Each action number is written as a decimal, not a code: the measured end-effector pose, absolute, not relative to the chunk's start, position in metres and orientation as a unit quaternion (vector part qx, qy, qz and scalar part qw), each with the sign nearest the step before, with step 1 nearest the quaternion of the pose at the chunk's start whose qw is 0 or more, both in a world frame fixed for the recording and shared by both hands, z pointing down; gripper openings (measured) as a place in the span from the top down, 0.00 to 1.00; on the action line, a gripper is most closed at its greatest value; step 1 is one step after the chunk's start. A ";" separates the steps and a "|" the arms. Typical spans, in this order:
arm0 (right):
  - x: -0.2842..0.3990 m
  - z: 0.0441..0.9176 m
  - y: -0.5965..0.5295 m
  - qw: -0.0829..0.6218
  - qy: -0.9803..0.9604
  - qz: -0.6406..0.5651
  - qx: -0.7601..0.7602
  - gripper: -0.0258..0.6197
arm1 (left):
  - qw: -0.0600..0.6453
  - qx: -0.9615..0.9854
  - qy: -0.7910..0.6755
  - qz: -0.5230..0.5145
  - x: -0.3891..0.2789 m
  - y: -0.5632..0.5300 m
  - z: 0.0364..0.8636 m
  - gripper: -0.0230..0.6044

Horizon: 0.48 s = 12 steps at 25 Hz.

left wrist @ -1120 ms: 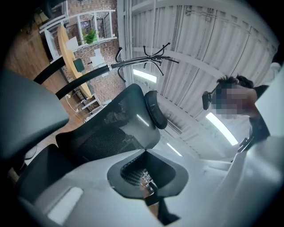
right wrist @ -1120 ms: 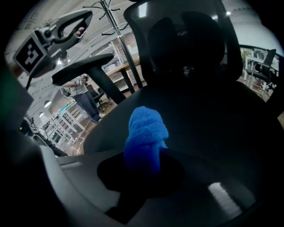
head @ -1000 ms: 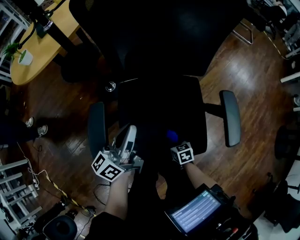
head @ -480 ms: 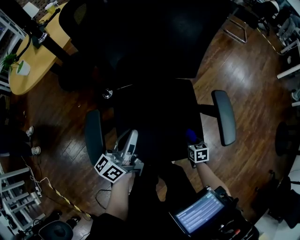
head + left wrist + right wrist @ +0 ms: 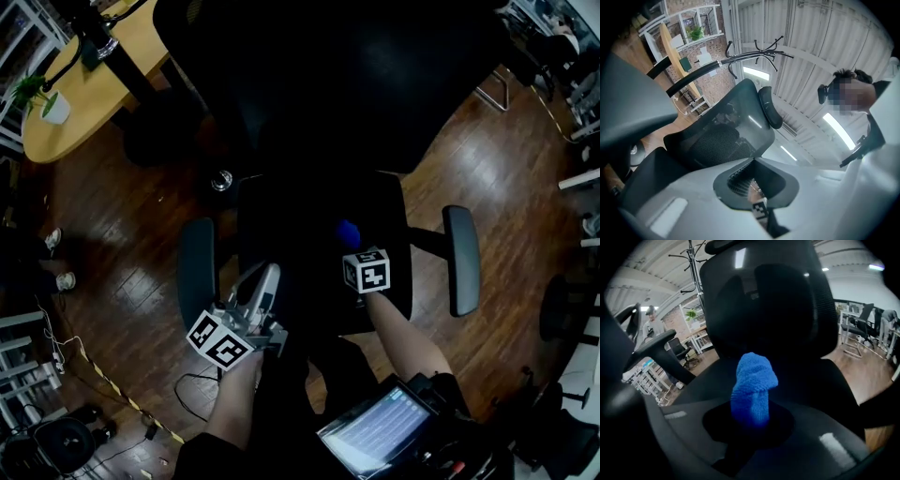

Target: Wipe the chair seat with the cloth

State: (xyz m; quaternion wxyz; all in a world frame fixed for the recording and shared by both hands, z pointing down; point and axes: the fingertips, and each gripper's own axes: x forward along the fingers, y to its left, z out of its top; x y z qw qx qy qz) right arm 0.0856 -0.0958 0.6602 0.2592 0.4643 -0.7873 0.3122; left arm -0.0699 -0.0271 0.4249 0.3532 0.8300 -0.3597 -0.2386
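- The left tongs [image 5: 261, 277] are clenched on nothing and hover at the seat's near left edge, just beside the left armrest [image 5: 195, 272].
- The right tongs [image 5: 354, 251] are clamped on a blue cloth [image 5: 753, 387], whose bunched end sticks out past their tips.
- The cloth is over the right half of the black chair seat [image 5: 300, 225]; I cannot tell whether it touches.
- Beyond stands the chair back [image 5: 764, 296], with a wooden desk [image 5: 84, 94] off to the far left.
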 end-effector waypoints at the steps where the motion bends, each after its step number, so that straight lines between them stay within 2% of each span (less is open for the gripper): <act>1: 0.063 0.654 -0.117 0.256 -0.798 0.308 0.450 0.89 | 0.353 0.827 -0.365 -0.242 -0.073 -0.029 0.426 0.98; 8: -0.090 0.651 -0.197 0.258 -0.855 0.299 0.335 0.89 | 0.350 0.807 -0.398 -0.262 -0.098 -0.043 0.434 0.98; 12: -0.133 0.680 -0.209 0.275 -0.860 0.291 0.316 0.89 | 0.349 0.810 -0.398 -0.253 -0.093 -0.051 0.439 0.98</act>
